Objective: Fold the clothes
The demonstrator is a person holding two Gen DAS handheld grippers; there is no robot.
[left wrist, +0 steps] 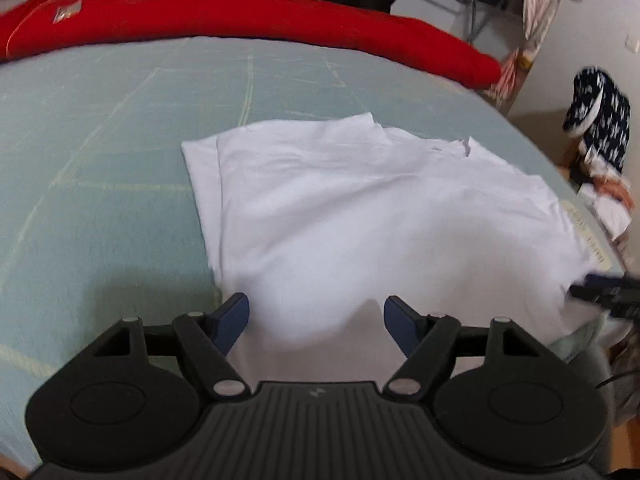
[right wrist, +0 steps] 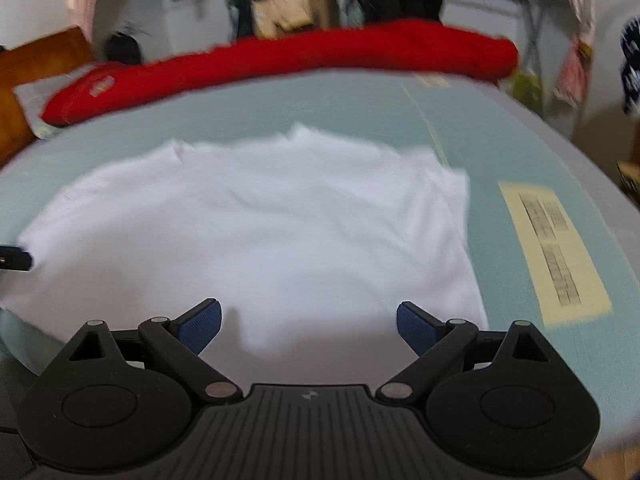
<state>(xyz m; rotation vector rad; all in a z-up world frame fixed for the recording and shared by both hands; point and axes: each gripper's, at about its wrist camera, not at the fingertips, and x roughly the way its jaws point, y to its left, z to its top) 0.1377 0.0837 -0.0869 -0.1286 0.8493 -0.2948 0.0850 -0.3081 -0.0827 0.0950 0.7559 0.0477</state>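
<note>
Fingers (left wrist: 236, 320) of the left gripper (left wrist: 316, 322) and right gripper (right wrist: 308, 326) stand spread, holding nothing — both poised over a white garment (left wrist: 360, 208) lying partly folded on a pale green bed (left wrist: 100, 152).

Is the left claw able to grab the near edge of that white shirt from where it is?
Probably yes. The left claw is open and hangs just over the near part of the white shirt, which lies flat on the pale green bed cover. Nothing sits between them.
</note>
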